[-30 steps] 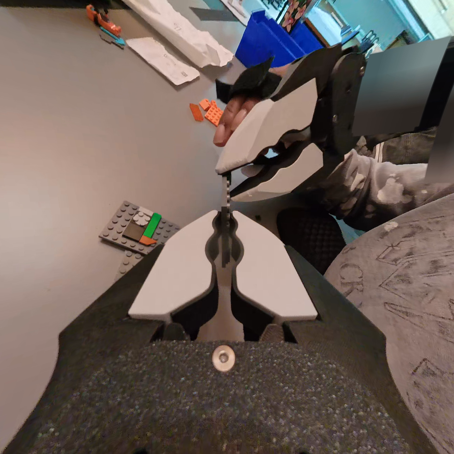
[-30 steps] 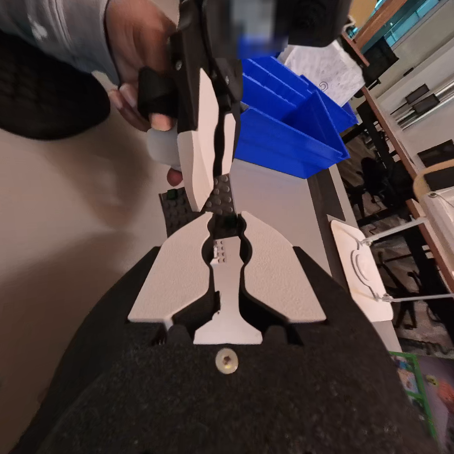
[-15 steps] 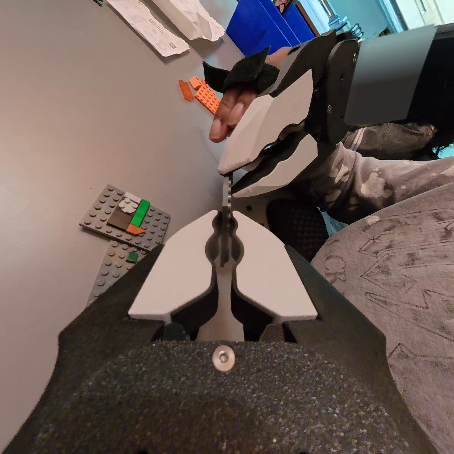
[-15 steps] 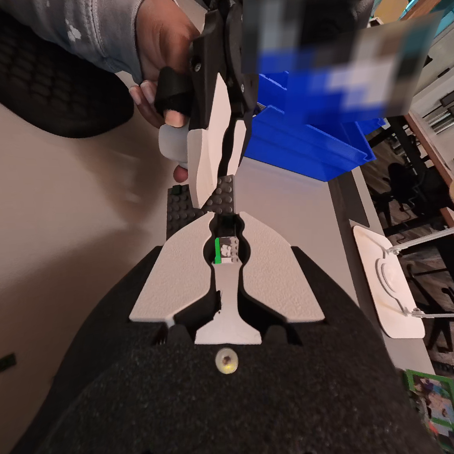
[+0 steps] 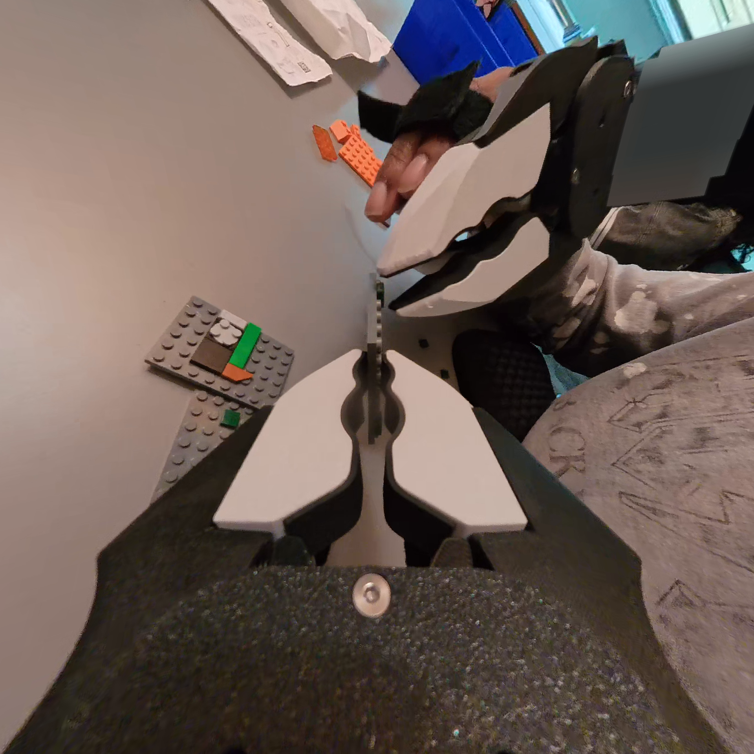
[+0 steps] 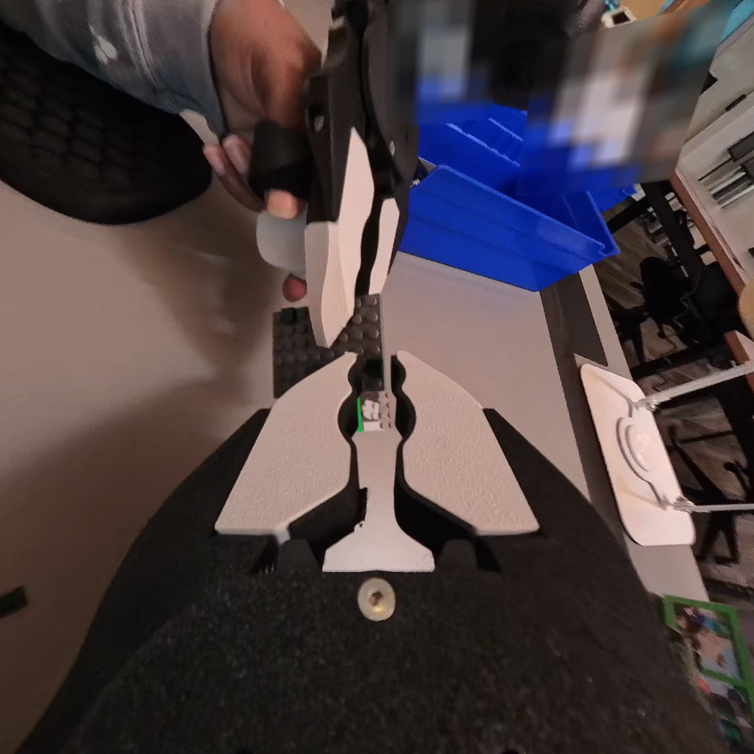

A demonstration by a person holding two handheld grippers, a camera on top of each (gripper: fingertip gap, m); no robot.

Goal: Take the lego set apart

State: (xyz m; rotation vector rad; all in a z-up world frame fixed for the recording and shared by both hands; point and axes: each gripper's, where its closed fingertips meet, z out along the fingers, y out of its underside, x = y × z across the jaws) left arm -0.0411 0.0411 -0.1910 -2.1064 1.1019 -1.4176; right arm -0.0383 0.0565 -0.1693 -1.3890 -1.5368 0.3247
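While the left tool [image 5: 373, 357] clamped the dark grey plate [image 5: 374, 338] edge-on above the tabletop [image 5: 102, 183], the right tool [image 5: 387, 291] stood slightly parted at its top end, seemingly gripping nothing. A crooked bite there risked twisting the plate free and dropping it among the loose bricks below.

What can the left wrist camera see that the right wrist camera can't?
Only the left wrist view shows the orange pieces, the white papers and the right gripper from outside. Only the right wrist view shows the white tray and the left gripper from outside. Both show the dark grey plate pinched by the left gripper, the blue bins and the grey table.
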